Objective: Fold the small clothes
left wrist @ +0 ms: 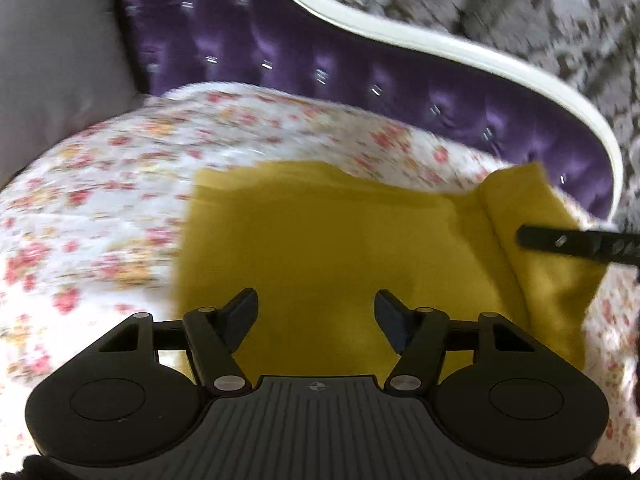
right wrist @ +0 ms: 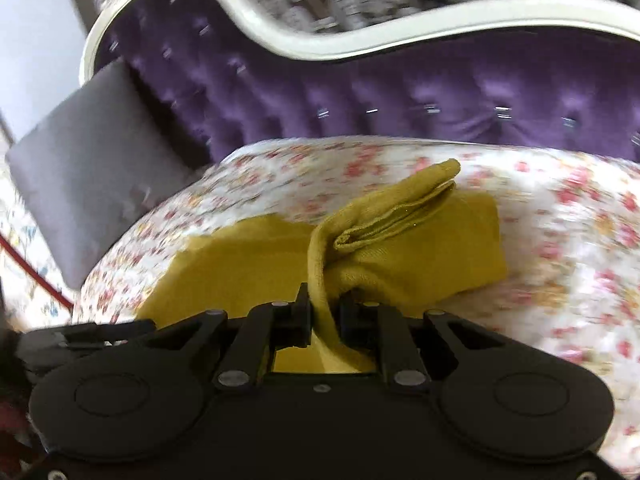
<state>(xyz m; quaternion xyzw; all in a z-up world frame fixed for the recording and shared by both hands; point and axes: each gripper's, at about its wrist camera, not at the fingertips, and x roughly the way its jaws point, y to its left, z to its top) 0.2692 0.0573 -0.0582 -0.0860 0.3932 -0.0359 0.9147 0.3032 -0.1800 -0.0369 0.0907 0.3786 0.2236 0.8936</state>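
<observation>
A mustard-yellow garment (left wrist: pixel 320 240) lies on a floral-print cover (left wrist: pixel 100 200). My left gripper (left wrist: pixel 316 312) is open and empty, hovering over the garment's near part. My right gripper (right wrist: pixel 325 312) is shut on a fold of the yellow garment (right wrist: pixel 400 240) and lifts its edge, so the cloth bunches up in front of the fingers. In the left wrist view one right finger (left wrist: pixel 576 244) shows at the right, on the raised fold of the garment.
A purple tufted headboard (left wrist: pixel 280 52) with a white curved frame (left wrist: pixel 440 48) stands behind the floral cover (right wrist: pixel 560 220). A grey cushion (right wrist: pixel 92 160) leans at the left; it also shows in the left wrist view (left wrist: pixel 52 60). A patterned carpet (left wrist: pixel 540 8) lies beyond.
</observation>
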